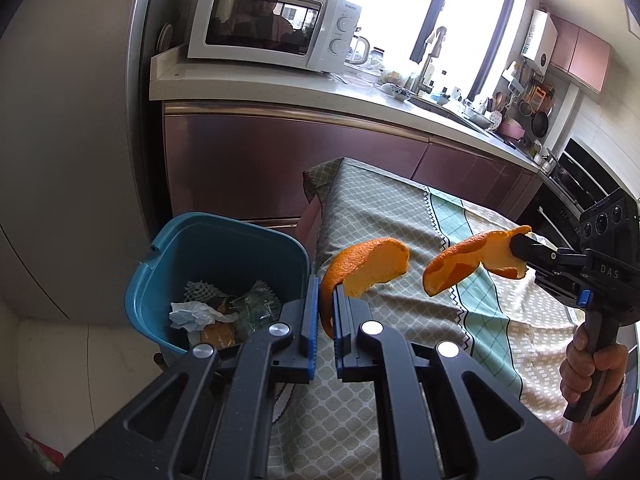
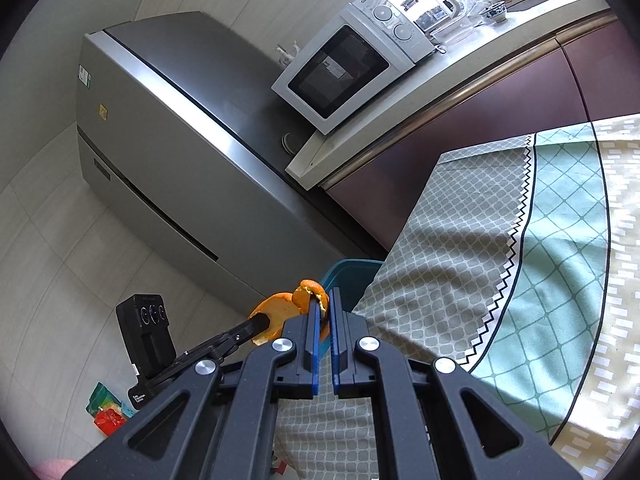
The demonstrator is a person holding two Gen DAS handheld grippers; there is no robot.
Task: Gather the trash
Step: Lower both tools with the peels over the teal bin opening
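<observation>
My left gripper is shut on a piece of orange peel and holds it above the table's left edge, just right of the blue trash bin. The bin holds crumpled tissue, foam netting and other scraps. My right gripper comes in from the right, shut on a second orange peel held over the tablecloth. In the right wrist view my right gripper pinches that peel; the left gripper's finger holds the other peel beside it. The bin rim shows just beyond.
The table wears a patterned green and beige cloth. Behind stand maroon cabinets, a counter with a white microwave and sink clutter. A grey fridge stands at the left. Coloured packets lie on the floor.
</observation>
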